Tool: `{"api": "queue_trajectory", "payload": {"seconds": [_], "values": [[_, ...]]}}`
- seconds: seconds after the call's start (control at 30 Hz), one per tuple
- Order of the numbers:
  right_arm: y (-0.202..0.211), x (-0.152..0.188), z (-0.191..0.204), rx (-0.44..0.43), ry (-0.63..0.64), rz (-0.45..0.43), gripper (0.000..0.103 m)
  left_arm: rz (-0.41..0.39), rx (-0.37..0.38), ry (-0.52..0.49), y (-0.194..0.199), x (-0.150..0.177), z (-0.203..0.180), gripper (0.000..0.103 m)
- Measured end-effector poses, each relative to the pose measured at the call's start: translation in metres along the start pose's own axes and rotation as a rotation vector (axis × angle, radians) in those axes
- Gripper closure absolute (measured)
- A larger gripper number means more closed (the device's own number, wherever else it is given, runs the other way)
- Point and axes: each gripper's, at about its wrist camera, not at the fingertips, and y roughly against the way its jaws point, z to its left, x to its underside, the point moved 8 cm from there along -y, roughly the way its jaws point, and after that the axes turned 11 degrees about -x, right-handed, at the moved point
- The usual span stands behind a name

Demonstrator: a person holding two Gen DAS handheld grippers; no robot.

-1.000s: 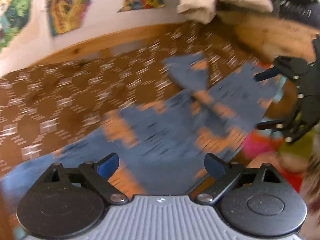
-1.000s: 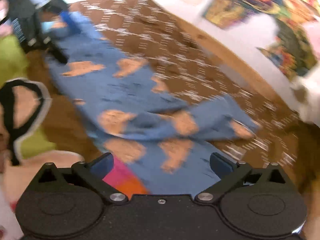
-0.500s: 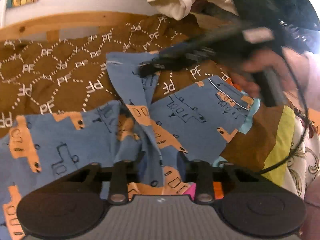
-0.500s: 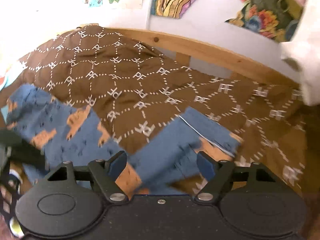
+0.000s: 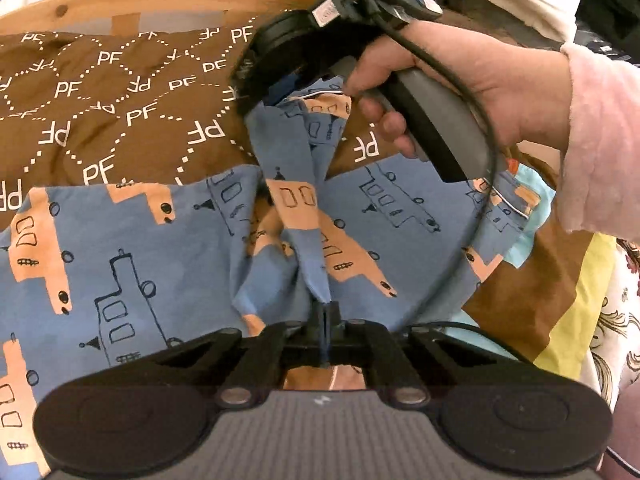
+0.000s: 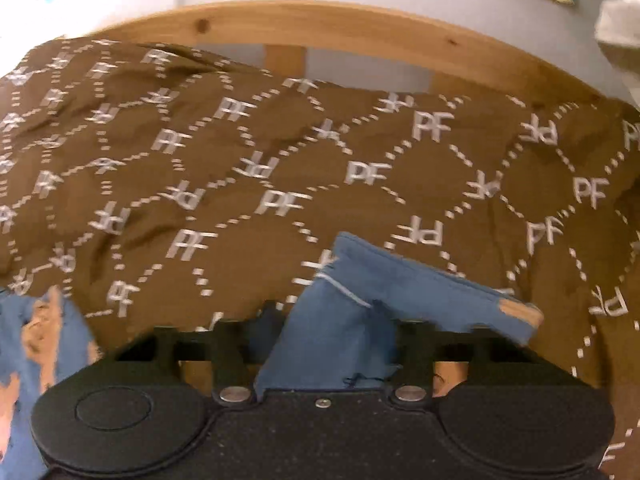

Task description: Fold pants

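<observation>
The pants (image 5: 132, 248) are blue with orange and outlined vehicle prints and lie spread on a brown quilt. My left gripper (image 5: 326, 316) is shut on a pinched fold of the pants near the crotch. One leg runs up from it to my right gripper (image 5: 280, 92), which is shut on the leg's hem end. In the right wrist view the hem (image 6: 400, 300) is bunched between the closed fingers of the right gripper (image 6: 336, 332), with more of the pants (image 6: 36, 344) at the lower left.
The brown quilt (image 6: 280, 168) with white PF lettering covers the bed. A wooden bed rail (image 6: 320, 24) and white wall lie behind it. A hand in a pink sleeve (image 5: 596, 140) holds the right gripper. Colourful bedding (image 5: 568, 288) lies at the right.
Both grippers went from open to shut. The left one closed on the pants' middle fold. The right one swung over to the leg end and closed on its hem.
</observation>
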Motion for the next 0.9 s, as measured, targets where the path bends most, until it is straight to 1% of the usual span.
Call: {"api": "queue_trajectory", "payload": {"seconds": [0.03, 0.07, 0.17, 0.23, 0.3, 0.37, 0.47, 0.53, 0.57, 0.63, 0.7, 0.77, 0.8, 0.87, 0.9], "values": [[0.004, 0.001, -0.003, -0.013, -0.016, -0.015, 0.095, -0.004, -0.006, -0.005, 0.001, 0.0, -0.001, 0.103], [0.01, 0.002, -0.007, -0.026, -0.045, -0.036, 0.099, -0.009, -0.007, -0.013, 0.003, 0.001, -0.002, 0.103], [0.049, 0.007, -0.019, -0.035, -0.083, -0.146, 0.1, -0.031, -0.01, -0.046, 0.008, -0.001, -0.008, 0.103], [0.086, 0.014, -0.027, -0.042, -0.113, -0.227, 0.1, -0.046, -0.008, -0.073, 0.013, -0.004, -0.015, 0.103], [0.128, 0.026, -0.037, -0.031, -0.146, -0.304, 0.1, -0.068, -0.009, -0.123, 0.02, -0.006, -0.024, 0.103], [0.169, 0.046, -0.049, -0.01, -0.204, -0.36, 0.1, -0.084, -0.004, -0.179, 0.026, -0.006, -0.033, 0.103], [0.207, 0.087, -0.069, 0.031, -0.315, -0.394, 0.1, -0.079, 0.003, -0.251, 0.03, -0.003, -0.047, 0.103], [0.216, 0.118, -0.079, 0.059, -0.395, -0.391, 0.1, -0.061, 0.0, -0.297, 0.028, 0.004, -0.053, 0.103], [0.215, 0.136, -0.083, 0.072, -0.441, -0.378, 0.1, -0.04, -0.001, -0.314, 0.024, 0.007, -0.055, 0.103], [0.209, 0.167, -0.088, 0.112, -0.504, -0.356, 0.1, 0.015, 0.023, -0.334, 0.017, 0.014, -0.059, 0.103], [0.203, 0.193, -0.093, 0.133, -0.579, -0.354, 0.1, 0.046, 0.042, -0.323, 0.015, 0.014, -0.056, 0.103], [0.204, 0.209, -0.093, 0.145, -0.628, -0.379, 0.098, 0.071, 0.073, -0.32, 0.017, 0.006, -0.054, 0.102], [0.205, 0.213, -0.092, 0.155, -0.642, -0.392, 0.095, 0.081, 0.09, -0.326, 0.02, 0.0, -0.054, 0.101], [0.206, 0.219, -0.089, 0.172, -0.643, -0.409, 0.081, 0.102, 0.104, -0.362, 0.027, -0.016, -0.057, 0.091], [0.205, 0.221, -0.087, 0.174, -0.639, -0.419, 0.077, 0.114, 0.106, -0.401, 0.03, -0.026, -0.06, 0.083]]}}
